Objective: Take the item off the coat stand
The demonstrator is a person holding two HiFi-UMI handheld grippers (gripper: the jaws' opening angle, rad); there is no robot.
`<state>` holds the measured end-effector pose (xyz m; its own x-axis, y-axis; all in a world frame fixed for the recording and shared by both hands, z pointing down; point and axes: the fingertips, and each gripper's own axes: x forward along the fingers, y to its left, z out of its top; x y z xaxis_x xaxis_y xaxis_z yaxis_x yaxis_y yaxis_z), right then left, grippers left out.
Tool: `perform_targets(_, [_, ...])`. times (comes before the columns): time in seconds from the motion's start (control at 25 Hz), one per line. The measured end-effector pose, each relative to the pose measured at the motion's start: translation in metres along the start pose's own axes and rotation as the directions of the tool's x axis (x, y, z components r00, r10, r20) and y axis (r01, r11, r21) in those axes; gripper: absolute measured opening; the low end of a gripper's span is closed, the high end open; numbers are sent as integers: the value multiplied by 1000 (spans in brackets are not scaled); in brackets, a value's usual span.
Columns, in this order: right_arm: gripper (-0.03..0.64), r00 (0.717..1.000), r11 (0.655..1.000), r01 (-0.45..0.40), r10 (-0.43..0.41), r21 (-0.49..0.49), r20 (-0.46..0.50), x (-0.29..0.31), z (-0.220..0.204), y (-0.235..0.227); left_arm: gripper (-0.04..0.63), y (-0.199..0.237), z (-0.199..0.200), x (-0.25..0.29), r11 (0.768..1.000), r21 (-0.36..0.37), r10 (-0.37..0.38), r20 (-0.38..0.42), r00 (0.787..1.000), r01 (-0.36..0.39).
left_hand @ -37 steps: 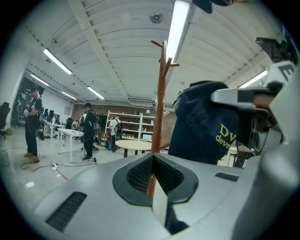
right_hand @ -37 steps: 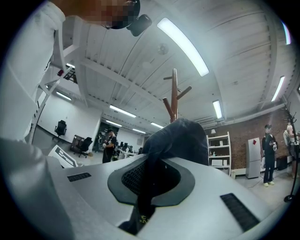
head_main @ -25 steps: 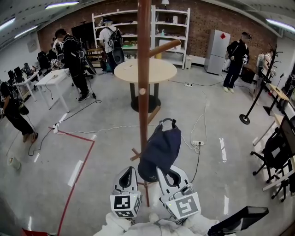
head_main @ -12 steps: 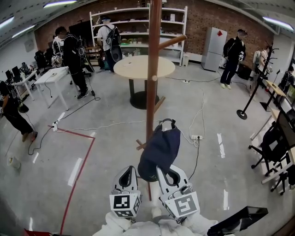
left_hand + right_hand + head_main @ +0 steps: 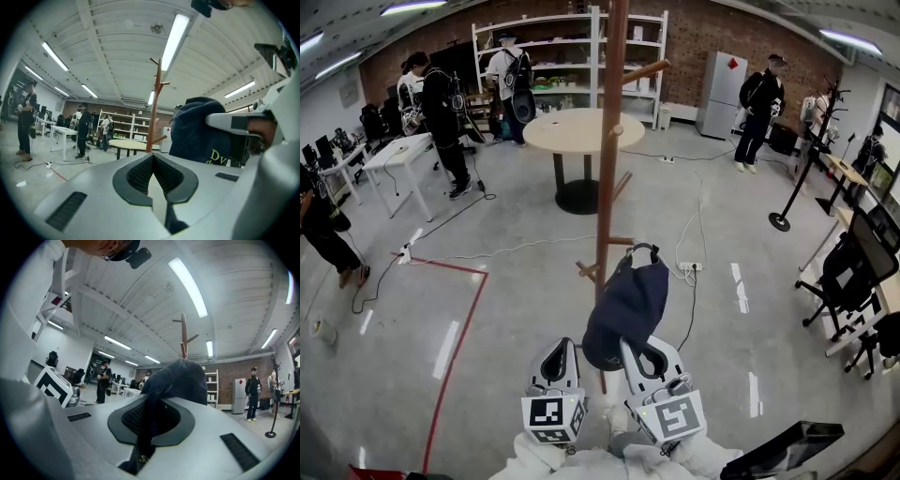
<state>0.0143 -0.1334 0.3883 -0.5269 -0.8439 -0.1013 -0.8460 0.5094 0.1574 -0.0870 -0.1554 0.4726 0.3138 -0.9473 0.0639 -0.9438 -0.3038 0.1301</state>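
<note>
A tall wooden coat stand [image 5: 609,141] rises in front of me, with short pegs low on its pole. A navy blue bag [image 5: 628,305] stands up just right of the pole, its dark handle loop [image 5: 643,249] beside a low peg [image 5: 622,241]; I cannot tell whether the loop is hooked. My right gripper [image 5: 636,349] points upward and is shut on the bag's lower fabric, which fills its jaws in the right gripper view [image 5: 150,404]. To its left my left gripper [image 5: 562,345] also points up, shut with nothing in it [image 5: 152,157], and the bag [image 5: 201,131] is at its right.
A round table [image 5: 575,131] stands behind the stand, with shelves [image 5: 572,56] and a fridge [image 5: 717,80] at the back wall. Several people stand around the room. Cables and a red tape line [image 5: 455,347] cross the floor. A black coat stand [image 5: 797,178] and chairs [image 5: 848,281] are at the right.
The view has shifted, so the coat stand's pole sits a little further right in the frame. Both grippers and the bag keep the same place in the view.
</note>
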Motion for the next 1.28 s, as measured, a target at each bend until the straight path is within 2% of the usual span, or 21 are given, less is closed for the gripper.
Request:
perform_targets(0.4, [17,1000,1000,11,-11,-13,-19,-33,1,7,-2,-17,2,-36,1000,-12,3,14,1000,-2])
perform_targets(0.88, [17,999,1000,-29,29,1,-37,-39,-12,-11,-2,-40,12,-28,999,-1,36,33,999,-36])
perform_targets(1.28, [16,997,998,-59,60,23,-46,-34,-19,-6,-2,-40,13,-31,998,14,56,38,998,-57])
